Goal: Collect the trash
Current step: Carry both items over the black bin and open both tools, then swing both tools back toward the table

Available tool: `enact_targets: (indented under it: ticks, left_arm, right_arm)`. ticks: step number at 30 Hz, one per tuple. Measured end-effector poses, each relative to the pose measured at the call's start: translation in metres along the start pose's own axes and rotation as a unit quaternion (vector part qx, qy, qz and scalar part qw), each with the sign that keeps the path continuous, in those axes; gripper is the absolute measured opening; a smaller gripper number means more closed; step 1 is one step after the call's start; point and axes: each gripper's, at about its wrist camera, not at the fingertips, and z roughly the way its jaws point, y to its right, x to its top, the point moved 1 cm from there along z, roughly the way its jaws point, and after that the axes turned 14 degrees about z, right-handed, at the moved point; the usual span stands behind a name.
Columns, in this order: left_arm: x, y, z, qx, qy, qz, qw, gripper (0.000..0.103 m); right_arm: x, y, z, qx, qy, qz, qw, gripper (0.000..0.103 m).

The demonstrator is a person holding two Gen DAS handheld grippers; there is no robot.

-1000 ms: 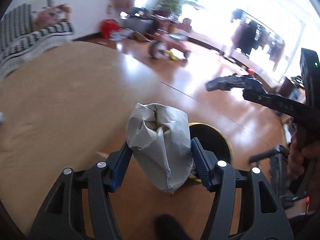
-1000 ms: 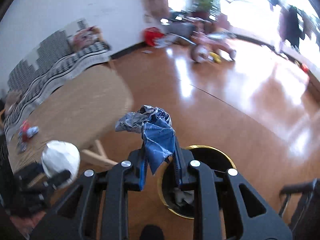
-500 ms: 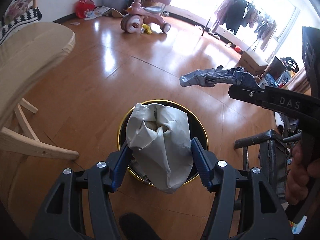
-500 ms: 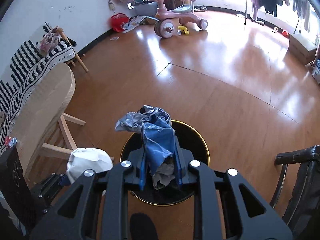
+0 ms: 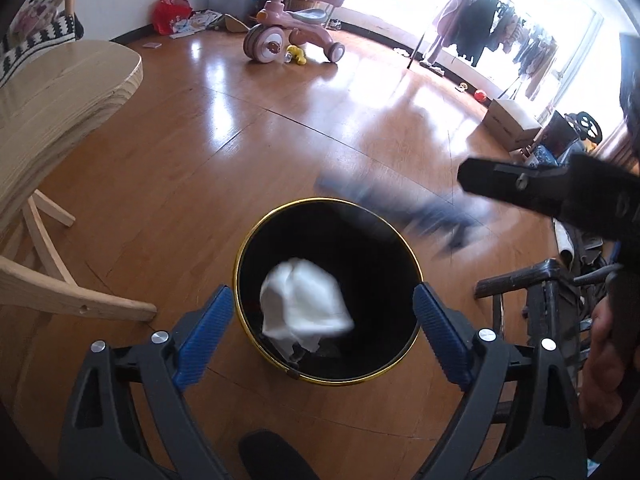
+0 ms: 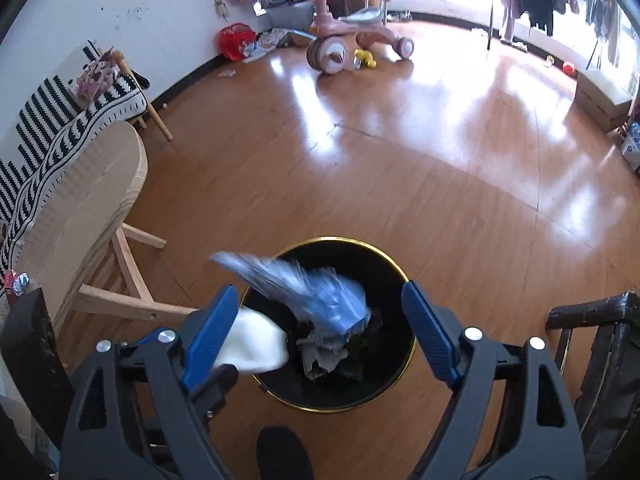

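step: release over bin | left gripper [image 5: 322, 334] jaws have just been opening, wide, nothing gripped; white paper wad [image 5: 306, 306] drops into black bin [image 5: 408, 240] | right gripper [image 6: 316, 330] likewise opening, wide; blue wrapper [image 6: 316, 288] falls binward | left: scraps on wooden table [image 6: 16, 282], apparently

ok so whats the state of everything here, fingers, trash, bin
left gripper: fingers open, just spread, nothing held
right gripper: fingers open, just spread, nothing held
white wad: loose, blurred, over the bin mouth
blue wrapper: loose, blurred, over the bin mouth
bin: upright, lidless, trash inside
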Motion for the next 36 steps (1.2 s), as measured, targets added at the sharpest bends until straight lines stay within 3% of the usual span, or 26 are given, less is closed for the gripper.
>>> enact_targets:
  ticks: [6,10,15,19,23,25,29,30,36]
  left_arm:
    - [-0.007,-0.013,-0.010,-0.008,0.005,-0.015,0.9998,0.088]
    - [-0.018,-0.038,-0.041,0.004,0.017,-0.015,0.9997,0.089]
    - [-0.043,-0.091,-0.115,0.049,0.040,-0.012,0.9979,0.091]
    - [-0.074,-0.141,-0.190,0.107,0.061,-0.012,0.9923,0.094]
    - [-0.119,-0.199,-0.262,0.170,0.067,-0.034,0.9825,0.095]
    - [-0.152,-0.234,-0.302,0.208,0.078,-0.066,0.9729,0.095]
    - [-0.195,-0.282,-0.352,0.229,0.101,-0.136,0.9587,0.095]
    - [-0.211,-0.297,-0.366,0.238,0.108,-0.162,0.9515,0.095]
    - [-0.274,-0.344,-0.411,0.286,0.106,-0.216,0.9275,0.095]
  right_arm:
    - [-0.002,-0.016,-0.002,0.010,-0.002,-0.007,1.000,0.081]
    - [-0.008,-0.056,-0.005,0.024,0.000,-0.044,0.999,0.081]
    - [-0.029,-0.131,-0.013,0.049,0.003,-0.107,0.993,0.081]
    - [-0.057,-0.207,-0.020,0.072,0.004,-0.166,0.984,0.084]
    - [-0.096,-0.291,-0.029,0.112,-0.003,-0.218,0.969,0.085]
    - [-0.113,-0.325,-0.033,0.136,-0.006,-0.231,0.963,0.085]
    - [-0.151,-0.398,-0.040,0.198,-0.028,-0.234,0.951,0.085]
    - [-0.158,-0.412,-0.041,0.210,-0.035,-0.234,0.949,0.085]
    - [-0.214,-0.490,-0.045,0.255,-0.066,-0.265,0.928,0.085]
